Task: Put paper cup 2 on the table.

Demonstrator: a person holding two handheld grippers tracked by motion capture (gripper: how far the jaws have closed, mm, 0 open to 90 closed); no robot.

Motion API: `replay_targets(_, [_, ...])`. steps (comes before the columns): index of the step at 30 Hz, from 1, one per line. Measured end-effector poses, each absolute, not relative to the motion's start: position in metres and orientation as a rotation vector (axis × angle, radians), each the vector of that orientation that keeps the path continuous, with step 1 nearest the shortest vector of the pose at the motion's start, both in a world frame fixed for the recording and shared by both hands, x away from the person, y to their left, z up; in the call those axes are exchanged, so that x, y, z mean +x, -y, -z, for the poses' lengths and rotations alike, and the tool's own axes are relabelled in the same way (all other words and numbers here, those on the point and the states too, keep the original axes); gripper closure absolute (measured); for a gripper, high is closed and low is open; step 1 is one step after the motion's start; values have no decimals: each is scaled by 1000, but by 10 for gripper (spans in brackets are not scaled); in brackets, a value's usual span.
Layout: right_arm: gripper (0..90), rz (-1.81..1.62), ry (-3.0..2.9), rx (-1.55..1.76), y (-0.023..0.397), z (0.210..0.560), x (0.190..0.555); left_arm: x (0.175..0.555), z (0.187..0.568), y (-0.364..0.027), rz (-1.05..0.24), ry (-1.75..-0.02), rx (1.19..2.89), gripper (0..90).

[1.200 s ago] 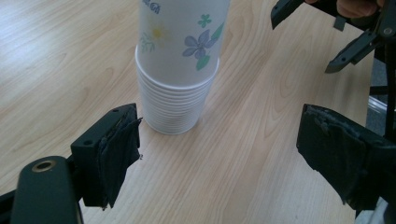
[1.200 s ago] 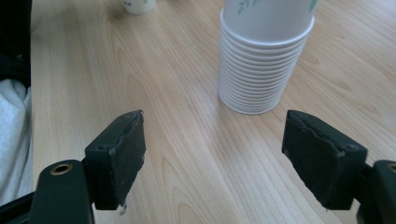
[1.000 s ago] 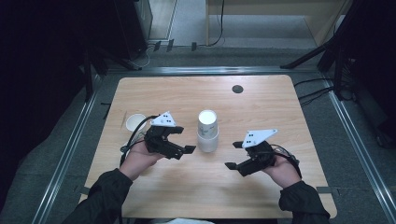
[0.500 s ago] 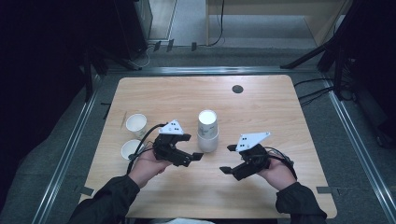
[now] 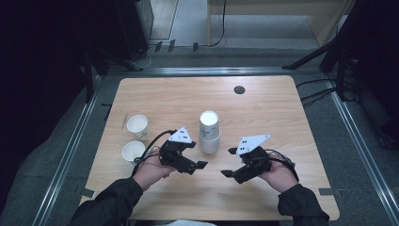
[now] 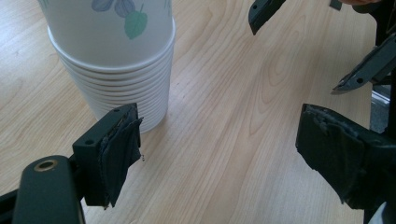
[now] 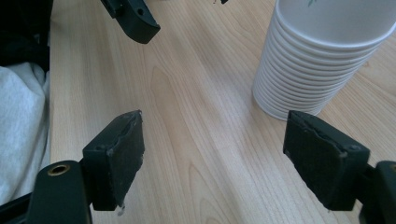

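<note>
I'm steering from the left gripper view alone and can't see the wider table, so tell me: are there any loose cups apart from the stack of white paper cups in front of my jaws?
Observer: Yes, two single white paper cups stand upright near the left edge of the light wooden table, apart from the stack of white paper cups.
Operator: Is the right gripper holding anything?
Observer: No. The right gripper is open, with bare tabletop between its pads.
Operator: And how is the stack standing?
Observer: Upside down; the closed bottom of the top cup faces up.
</note>
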State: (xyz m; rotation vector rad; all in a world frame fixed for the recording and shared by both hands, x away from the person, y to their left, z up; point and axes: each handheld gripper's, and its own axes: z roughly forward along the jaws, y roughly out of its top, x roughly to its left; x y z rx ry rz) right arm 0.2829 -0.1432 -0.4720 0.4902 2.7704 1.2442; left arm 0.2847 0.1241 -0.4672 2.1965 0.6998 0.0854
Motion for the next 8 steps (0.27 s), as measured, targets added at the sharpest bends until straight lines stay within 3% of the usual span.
replay_targets(8, [199,-1208,-2798,513,141,477,284,286,476,-120,-111,-679,2259,141])
